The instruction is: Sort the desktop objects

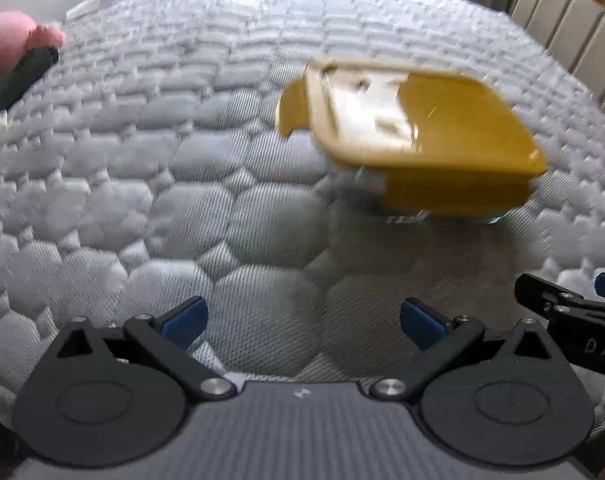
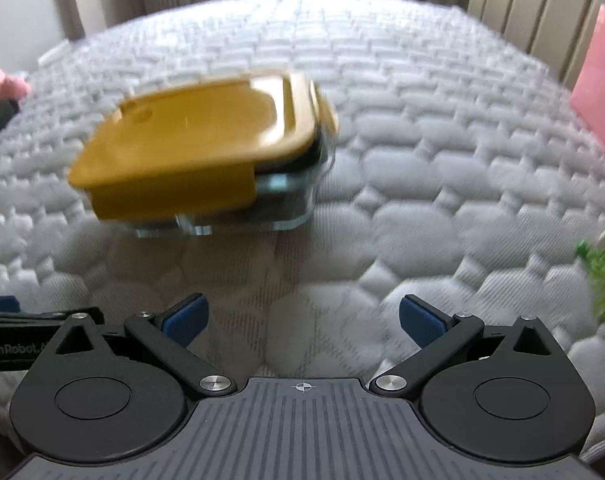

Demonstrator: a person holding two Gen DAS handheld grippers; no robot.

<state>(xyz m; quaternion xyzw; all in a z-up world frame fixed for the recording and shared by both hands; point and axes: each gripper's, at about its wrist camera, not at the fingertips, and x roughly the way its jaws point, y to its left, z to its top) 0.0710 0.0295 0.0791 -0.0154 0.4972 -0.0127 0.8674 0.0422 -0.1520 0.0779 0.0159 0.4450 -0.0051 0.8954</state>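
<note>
Centrally, glass container, glossy mustard lid, quilted mattress

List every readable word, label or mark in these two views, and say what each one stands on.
"DAS", cut off by the frame edge: on the right gripper's black arm, seen from the left wrist.
"GenRobot.", the rest cut off: on the left gripper's arm.
Yellow-lidded container: no readable text.
</note>
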